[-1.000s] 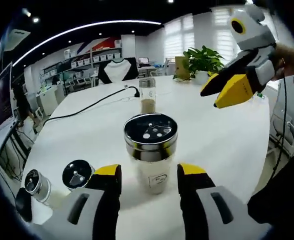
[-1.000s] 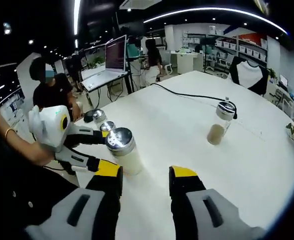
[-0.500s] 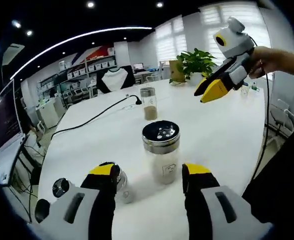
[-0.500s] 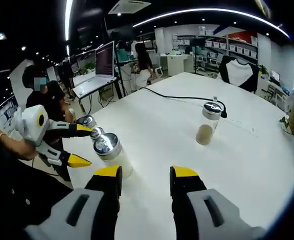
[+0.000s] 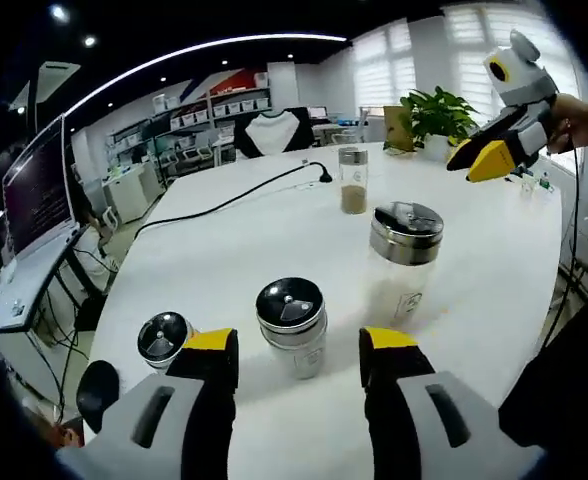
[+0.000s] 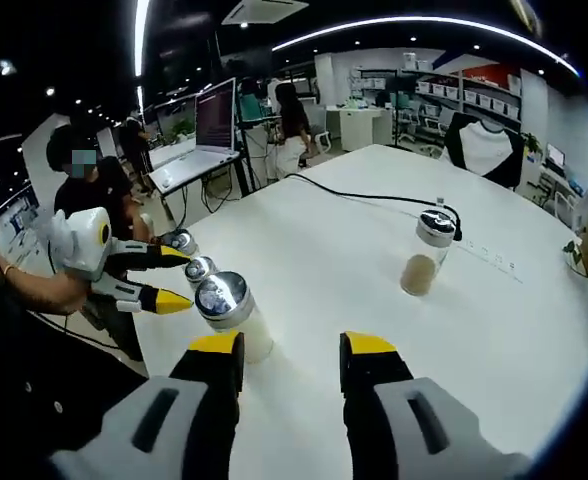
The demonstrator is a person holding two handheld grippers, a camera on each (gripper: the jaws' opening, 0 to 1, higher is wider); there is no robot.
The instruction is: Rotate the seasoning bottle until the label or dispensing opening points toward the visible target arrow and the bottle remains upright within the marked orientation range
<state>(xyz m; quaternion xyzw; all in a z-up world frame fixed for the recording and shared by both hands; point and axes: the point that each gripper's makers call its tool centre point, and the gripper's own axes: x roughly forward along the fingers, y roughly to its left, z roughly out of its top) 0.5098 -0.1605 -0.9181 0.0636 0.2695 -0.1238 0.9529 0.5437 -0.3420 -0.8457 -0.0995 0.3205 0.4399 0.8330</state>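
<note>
On the table (image 5: 244,240), w/ the left gripper view: small shaker (image 5: 164,338) far left, medium shaker (image 5: 292,322) right of it, big seasoning bottle (image 5: 402,258) further right. Glass jar (image 5: 352,180) stands behind, cable (image 5: 224,203) beyond, plant (image 5: 436,115) at far edge.

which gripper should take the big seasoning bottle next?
Probably left. The left gripper is open and close to the big seasoning bottle, though aimed at a smaller shaker. The right gripper hangs higher, farther off.
</note>
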